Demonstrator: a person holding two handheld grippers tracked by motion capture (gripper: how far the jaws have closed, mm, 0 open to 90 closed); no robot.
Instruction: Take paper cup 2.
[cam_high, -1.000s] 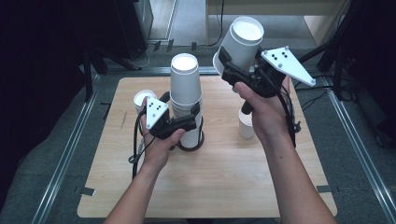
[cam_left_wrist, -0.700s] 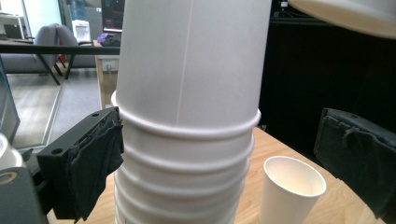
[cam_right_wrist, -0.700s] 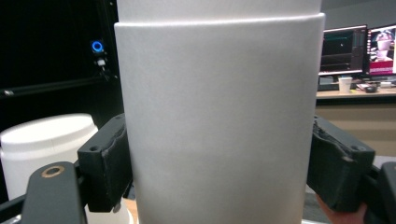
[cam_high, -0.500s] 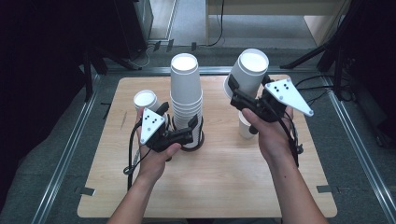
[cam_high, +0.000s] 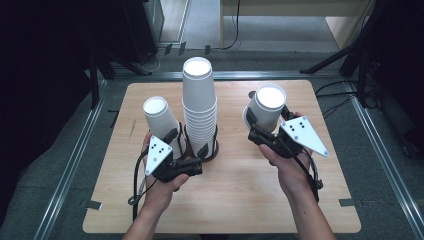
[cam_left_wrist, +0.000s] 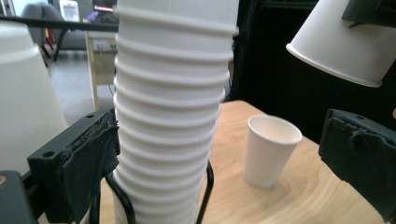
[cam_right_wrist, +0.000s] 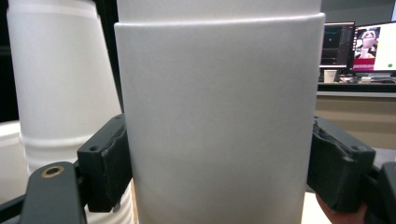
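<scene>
Right claw (cam_high: 264, 131) is clamped on an upside-down paper cup (cam_high: 267, 106), both pads squeezing its sides, and the cup is carried tilted above the right half of the worktop (cam_high: 240, 200). In the right gripper view that held cup (cam_right_wrist: 219, 121) sits square between the black jaws, pinched from either side.

Over on the left, the left claw (cam_high: 192, 145) is spread wide around the foot of the tall cup stack (cam_high: 200, 110) in the middle of the worktop. Its jaws have just been opening: in the left gripper view one pad lies against the side of the stack (cam_left_wrist: 168, 116), while the other stands well off toward the edge of that view. The stack stands upright in a black wire holder (cam_left_wrist: 205, 196), and no pad is pressing it now.

Just beside the left hand (cam_high: 160, 187) there is another inverted cup (cam_high: 159, 120), standing on the worktop close to the stack. In the left gripper view a single upright cup (cam_left_wrist: 270, 150) stands on the wood beyond the stack, under the one the right claw carries.
</scene>
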